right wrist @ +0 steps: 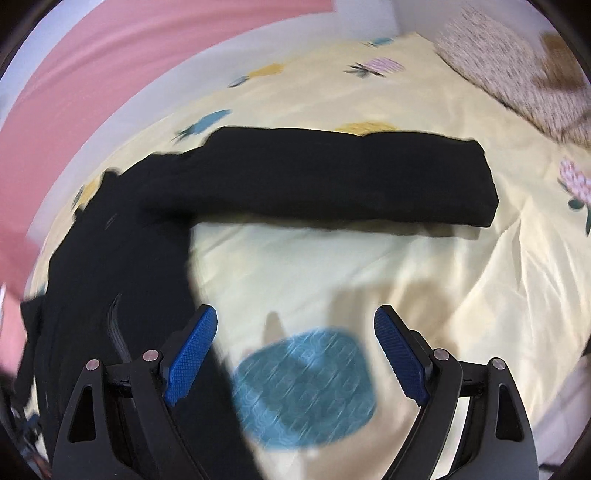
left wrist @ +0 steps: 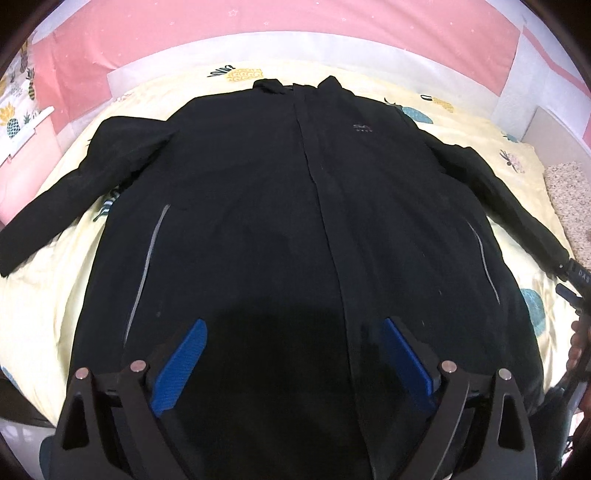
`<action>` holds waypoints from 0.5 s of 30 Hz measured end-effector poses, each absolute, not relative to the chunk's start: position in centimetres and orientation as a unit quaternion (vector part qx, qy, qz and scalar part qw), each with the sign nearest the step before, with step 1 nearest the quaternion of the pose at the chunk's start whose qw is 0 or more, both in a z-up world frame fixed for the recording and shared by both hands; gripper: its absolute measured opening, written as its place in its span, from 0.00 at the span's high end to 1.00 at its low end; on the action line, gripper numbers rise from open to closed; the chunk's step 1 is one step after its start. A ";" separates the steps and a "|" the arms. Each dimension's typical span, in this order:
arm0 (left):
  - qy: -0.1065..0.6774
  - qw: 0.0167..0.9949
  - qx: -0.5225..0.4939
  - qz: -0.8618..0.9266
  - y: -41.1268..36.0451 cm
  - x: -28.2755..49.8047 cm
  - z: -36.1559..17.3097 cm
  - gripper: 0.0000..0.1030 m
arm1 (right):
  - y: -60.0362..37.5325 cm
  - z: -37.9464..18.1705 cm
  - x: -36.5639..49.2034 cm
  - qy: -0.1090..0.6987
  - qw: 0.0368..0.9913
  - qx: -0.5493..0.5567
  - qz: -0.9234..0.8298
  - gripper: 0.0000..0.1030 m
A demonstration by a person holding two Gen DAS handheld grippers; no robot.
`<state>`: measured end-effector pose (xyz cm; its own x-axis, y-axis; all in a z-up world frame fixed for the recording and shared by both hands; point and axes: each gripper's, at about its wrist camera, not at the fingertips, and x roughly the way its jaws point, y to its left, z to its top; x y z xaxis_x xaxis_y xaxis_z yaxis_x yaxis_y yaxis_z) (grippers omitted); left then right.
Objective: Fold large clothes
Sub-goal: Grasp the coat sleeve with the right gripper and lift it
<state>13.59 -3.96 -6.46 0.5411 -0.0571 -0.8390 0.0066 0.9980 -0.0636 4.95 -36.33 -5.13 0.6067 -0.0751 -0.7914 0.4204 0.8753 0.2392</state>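
A large black jacket lies front up and spread flat on the yellow bedspread, collar at the far end, both sleeves out to the sides. My left gripper is open and empty above the jacket's lower hem. My right gripper is open and empty above the bedspread, beside the jacket's body. The right sleeve stretches across the view ahead of it. The right wrist view is blurred.
The bedspread carries pineapple and flower prints. A pink and white wall runs behind the bed. A speckled pillow or blanket lies at the bed's right end. A hand and the other gripper's body show at the left view's right edge.
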 end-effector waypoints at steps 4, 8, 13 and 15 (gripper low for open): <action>0.490 0.870 -0.040 -0.034 -4.2 14.9 -7.3 0.07 | -40.3 -6.5 6.6 0.411 0.856 0.265 -0.163 0.19; 0.500 0.865 -0.040 -0.031 -4.5 15.8 -8.3 0.16 | -42.9 -6.9 7.6 0.388 0.851 0.305 -0.180 0.20; 0.500 0.864 -0.051 -0.034 -4.6 16.5 -8.9 0.20 | -45.7 -7.6 8.6 0.368 0.836 0.347 -0.212 0.32; 0.498 0.865 -0.052 -0.034 -4.6 16.7 -9.0 0.20 | -46.6 -7.9 8.8 0.362 0.828 0.361 -0.232 0.44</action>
<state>16.66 -4.57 -8.97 0.5019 -0.1105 -0.8578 0.0065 0.9923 -0.1240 8.76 -46.64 -7.87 0.6306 -0.1229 -0.7663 0.6453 0.6317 0.4297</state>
